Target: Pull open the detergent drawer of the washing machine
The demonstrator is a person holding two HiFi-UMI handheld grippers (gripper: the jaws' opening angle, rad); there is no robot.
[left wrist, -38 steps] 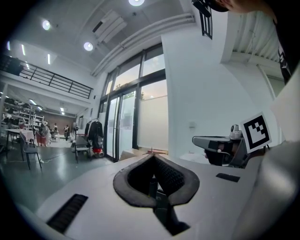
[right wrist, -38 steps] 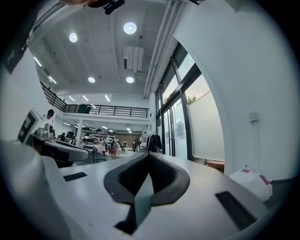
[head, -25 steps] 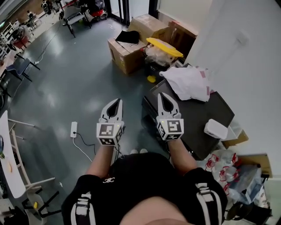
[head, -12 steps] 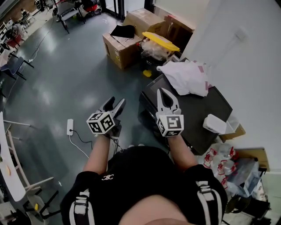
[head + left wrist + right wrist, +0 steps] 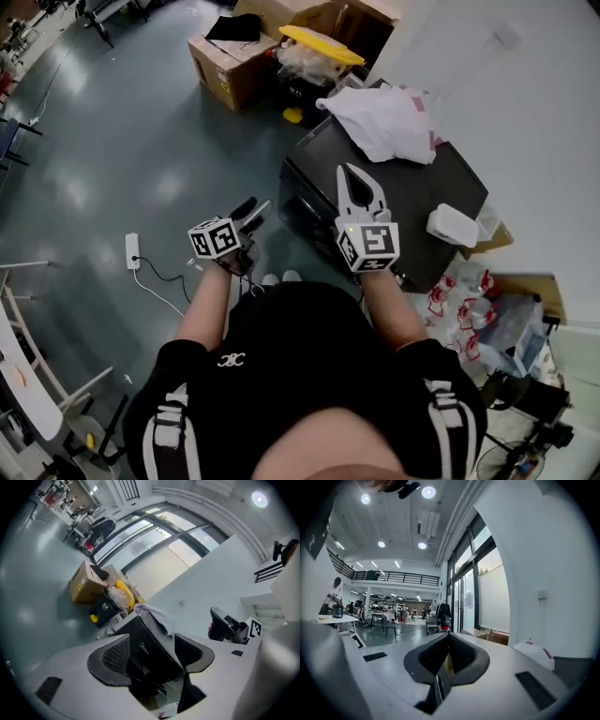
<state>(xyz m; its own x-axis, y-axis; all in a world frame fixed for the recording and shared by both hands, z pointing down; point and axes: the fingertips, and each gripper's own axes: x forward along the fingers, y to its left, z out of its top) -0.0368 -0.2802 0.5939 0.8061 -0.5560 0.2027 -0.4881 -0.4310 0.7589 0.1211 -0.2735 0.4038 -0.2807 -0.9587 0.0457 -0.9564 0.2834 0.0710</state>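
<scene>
The washing machine [image 5: 412,192] is a low black box against the white wall, with a white cloth [image 5: 384,122] and a small white box [image 5: 452,225] on its top. My left gripper [image 5: 255,208] is low in front of the machine's front face [image 5: 302,211], rolled to one side. It is open, and in the left gripper view [image 5: 152,636] the machine's dark front [image 5: 143,651] shows between the jaws, which touch nothing. My right gripper [image 5: 349,173] hovers over the machine's top, shut and empty [image 5: 449,633]. I cannot make out the detergent drawer.
Cardboard boxes [image 5: 225,56] and a bin with a yellow lid [image 5: 314,42] stand on the grey floor beyond the machine. A power strip [image 5: 132,250] with its cable lies on the floor to the left. Plastic bags [image 5: 469,309] are heaped at the right.
My left gripper went from shut to open, sank toward the floor and rolled over in front of the machine. The right gripper stayed over the machine's top, still shut.
</scene>
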